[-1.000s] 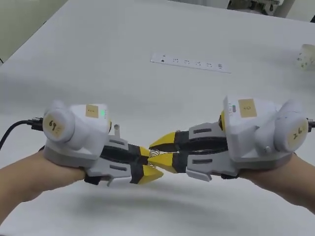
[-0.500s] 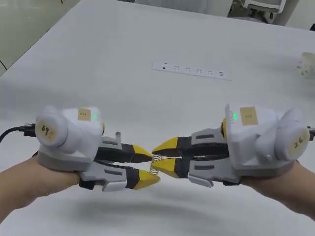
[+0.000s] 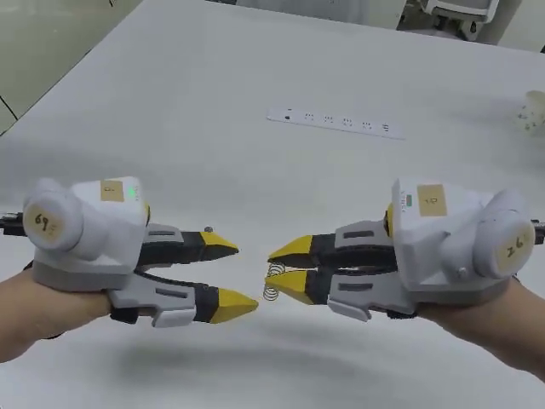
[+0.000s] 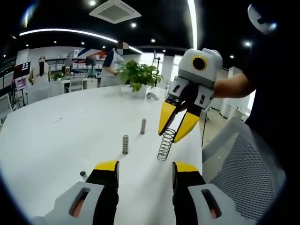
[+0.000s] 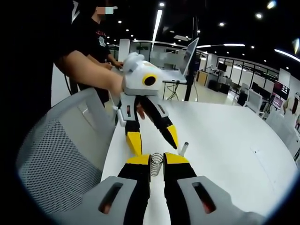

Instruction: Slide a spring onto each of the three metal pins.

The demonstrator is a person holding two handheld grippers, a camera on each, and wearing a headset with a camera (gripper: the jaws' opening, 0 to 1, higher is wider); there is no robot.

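Observation:
My right gripper [image 3: 276, 266] is shut on a small steel spring [image 3: 272, 287] that hangs just off its yellow tips, above the white table [image 3: 255, 77]. The right gripper view has the spring [image 5: 156, 164] pinched between my right gripper's [image 5: 157, 160] jaws. My left gripper [image 3: 232, 274] is open a short way to the left, facing it, nothing between its jaws. In the left gripper view, the spring [image 4: 165, 144] dangles from the right gripper [image 4: 176, 129] beyond my left gripper [image 4: 146, 167]. A bare metal pin [image 5: 183, 149] stands near the tips, also seen as a pin [image 3: 209, 229] behind the left gripper.
Two more springs [image 4: 125, 144] [image 4: 143, 126] stand upright farther along the table; whether on pins I cannot tell. A white power strip [image 3: 332, 122] lies at the back, a small white object [image 3: 535, 106] at the far right. A mesh chair [image 5: 51, 154] stands at the table's edge.
My left gripper has opened and drawn back to the left, away from the spring. The right gripper keeps hold of the spring and has barely moved.

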